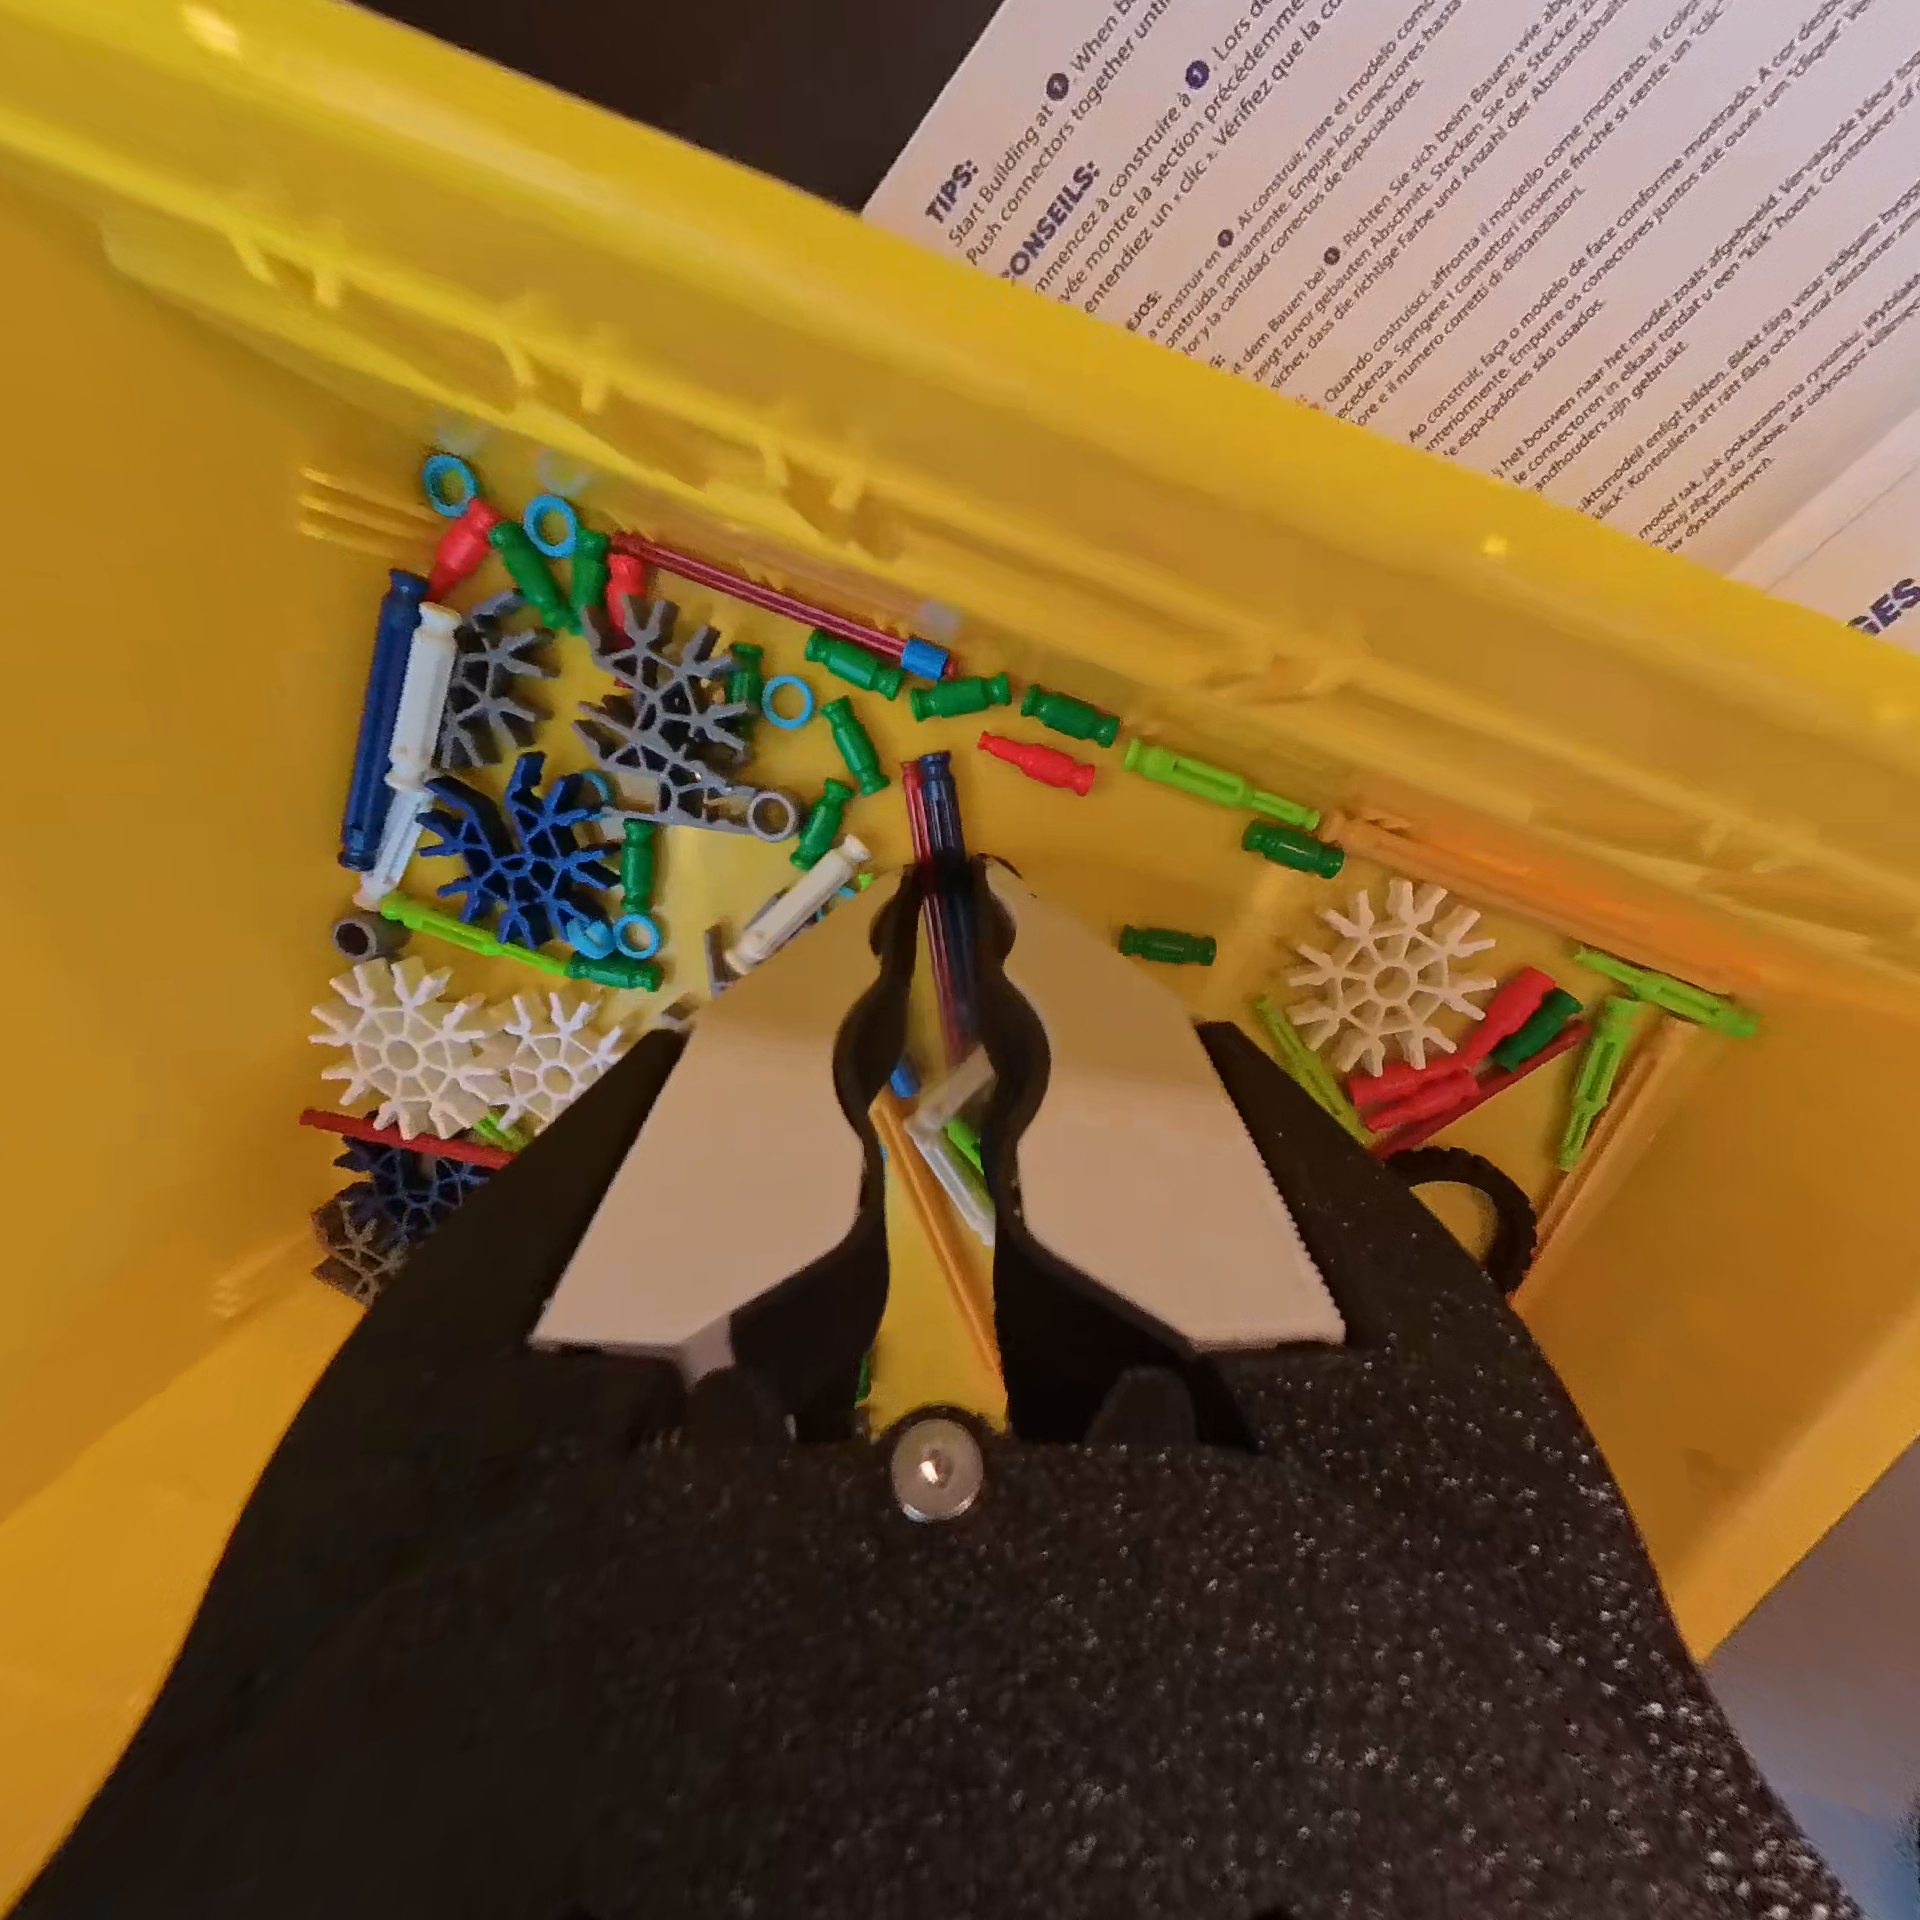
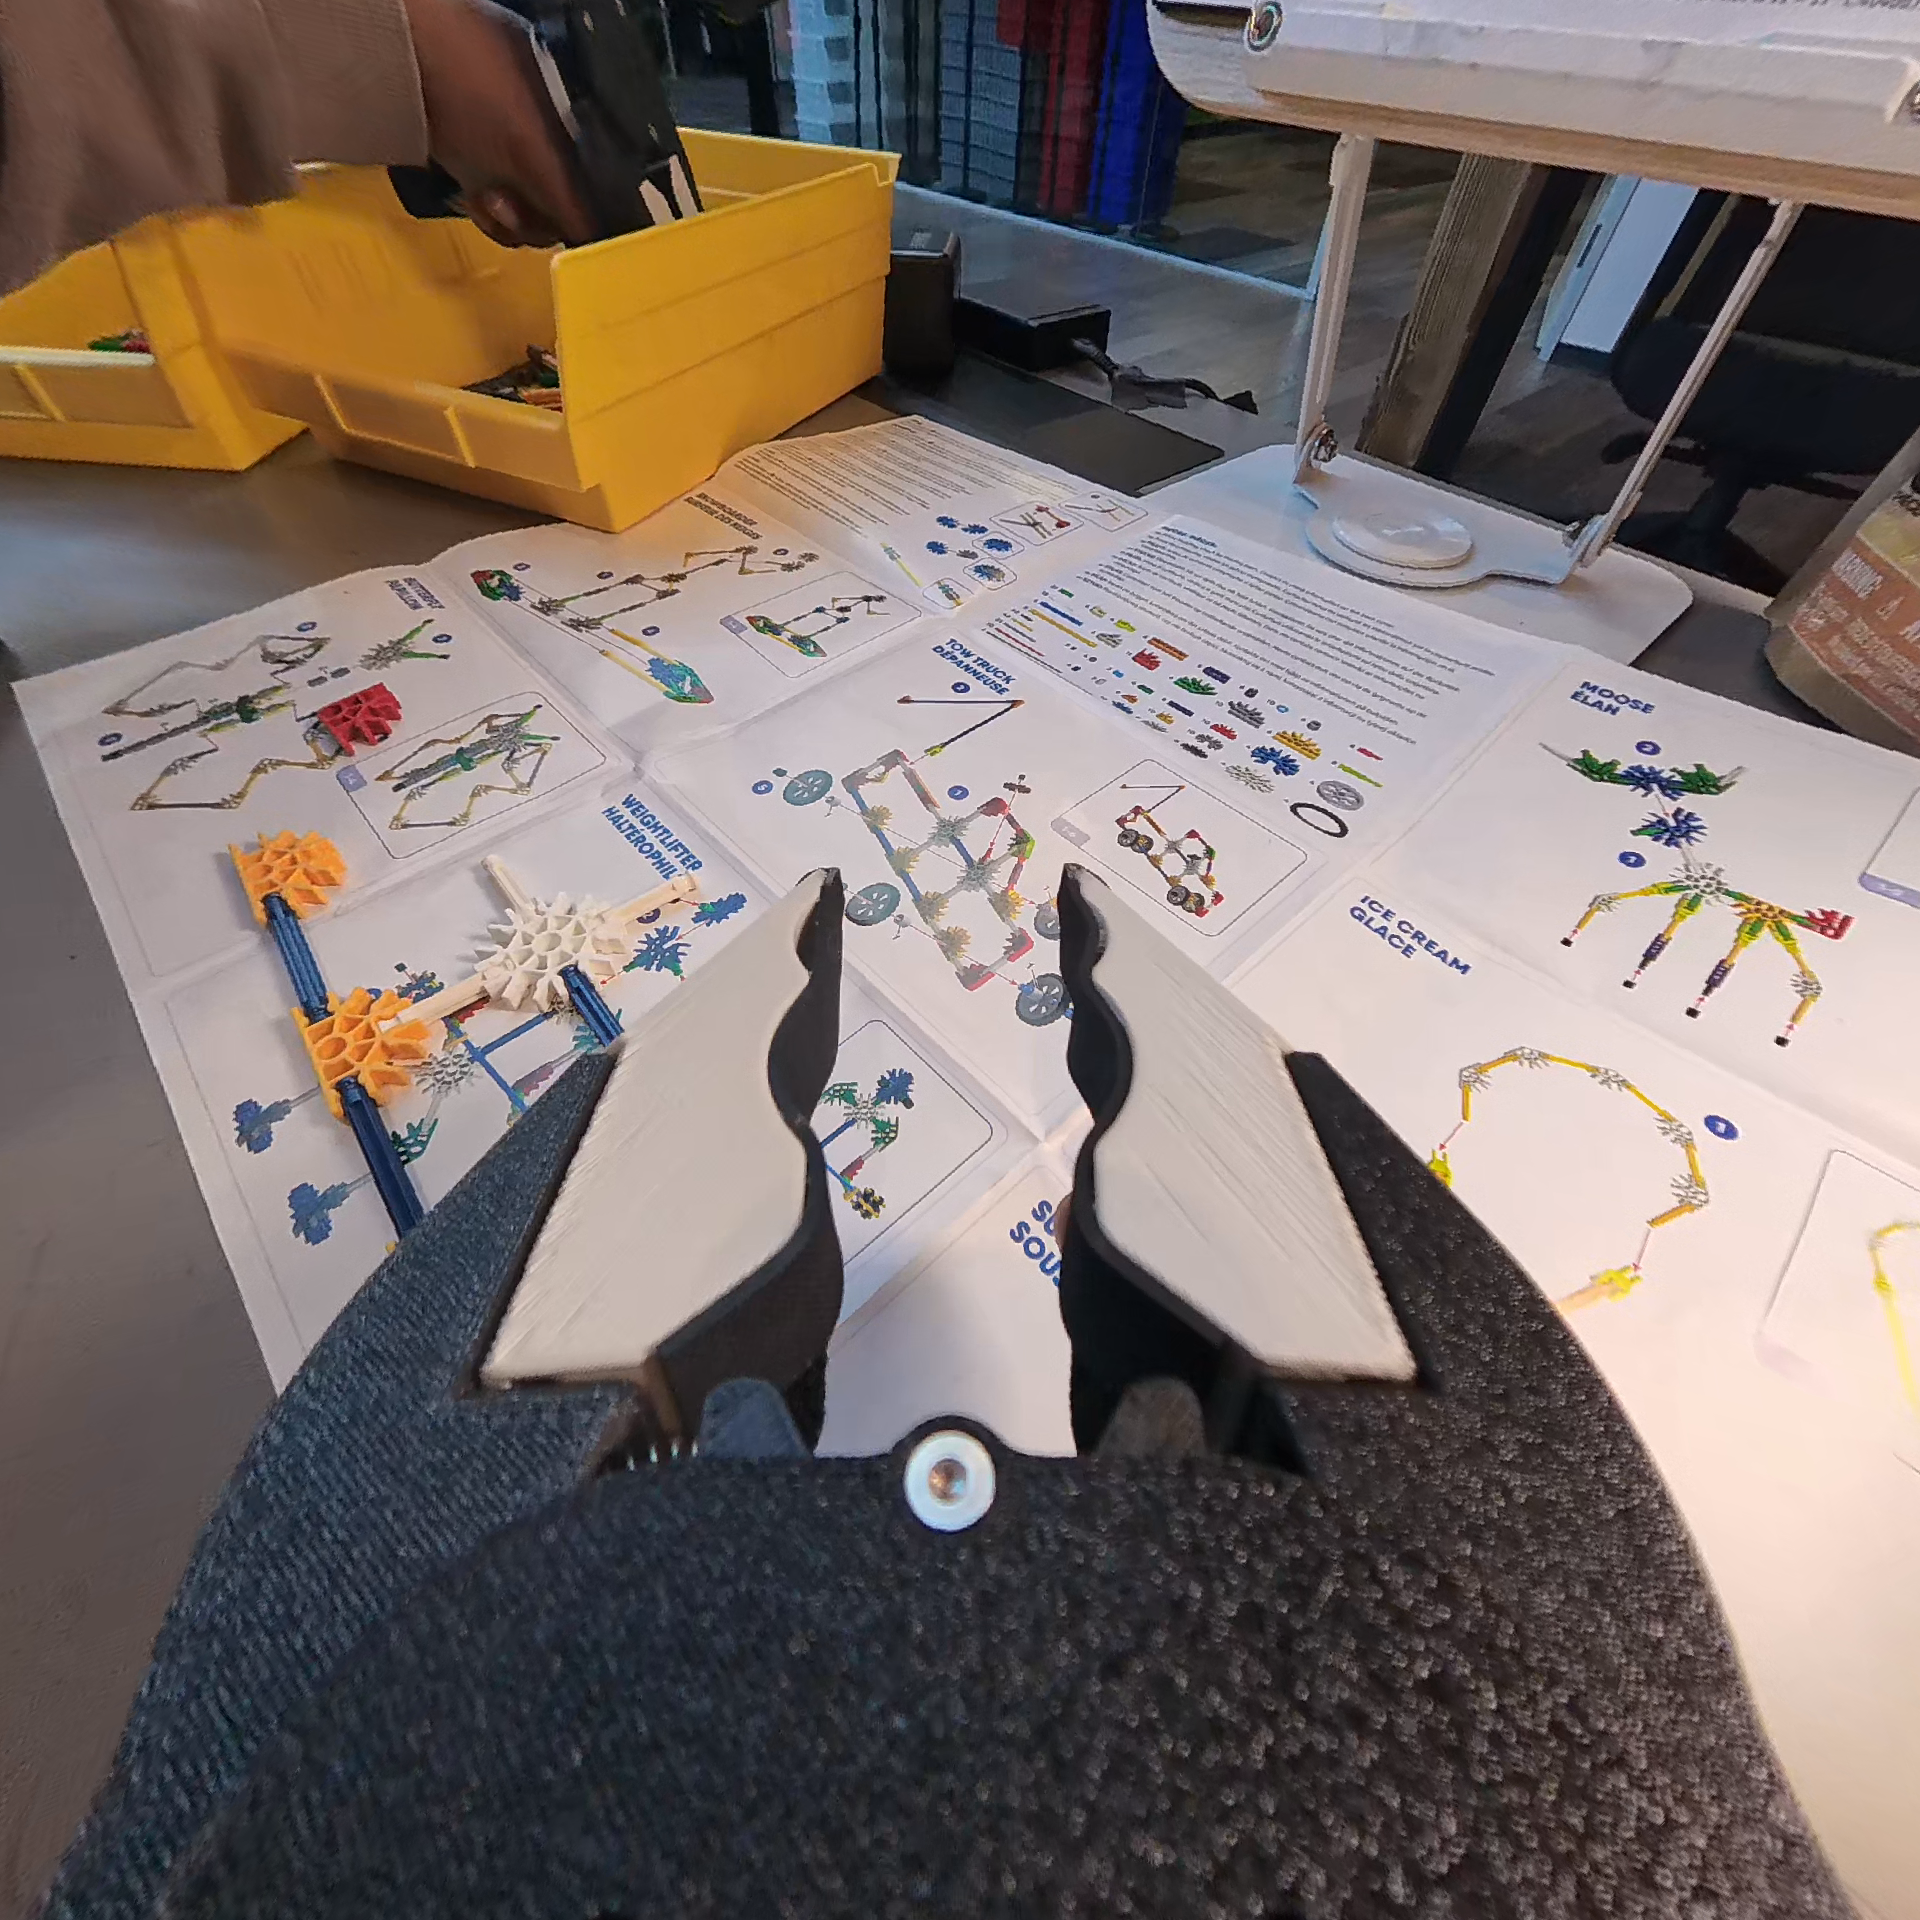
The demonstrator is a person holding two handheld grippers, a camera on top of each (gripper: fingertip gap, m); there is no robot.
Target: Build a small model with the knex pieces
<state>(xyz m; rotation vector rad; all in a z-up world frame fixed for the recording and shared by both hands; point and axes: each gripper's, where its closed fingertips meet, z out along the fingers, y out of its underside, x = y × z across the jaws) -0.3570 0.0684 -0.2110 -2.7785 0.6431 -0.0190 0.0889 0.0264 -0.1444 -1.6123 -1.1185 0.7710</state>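
Note:
My left gripper (image 1: 945, 878) is down inside a yellow bin (image 1: 935, 436) of small building pieces. It is shut on a dark blue rod (image 1: 938, 805) and a dark red rod (image 1: 916, 821) that stick out past its tips. Green, red and white short rods and grey, blue and white snowflake connectors (image 1: 1387, 971) lie around it. My right gripper (image 2: 951, 883) is open and empty above a white instruction sheet (image 2: 1351, 1039). A part-built model (image 2: 364, 1039) of orange connectors, blue rods and a white connector lies to its left. The left gripper also shows in the right wrist view (image 2: 634, 156), held by a hand in the bin.
Two yellow bins (image 2: 717, 343) stand at the back left of the grey table (image 2: 94, 1195). A white lamp stand (image 2: 1403, 540) is at the back right, with a brown container (image 2: 1860, 634) at the right edge. A black tyre (image 1: 1496, 1210) lies in the bin's right corner. My right fingertips sit around 45 cm from my left ones.

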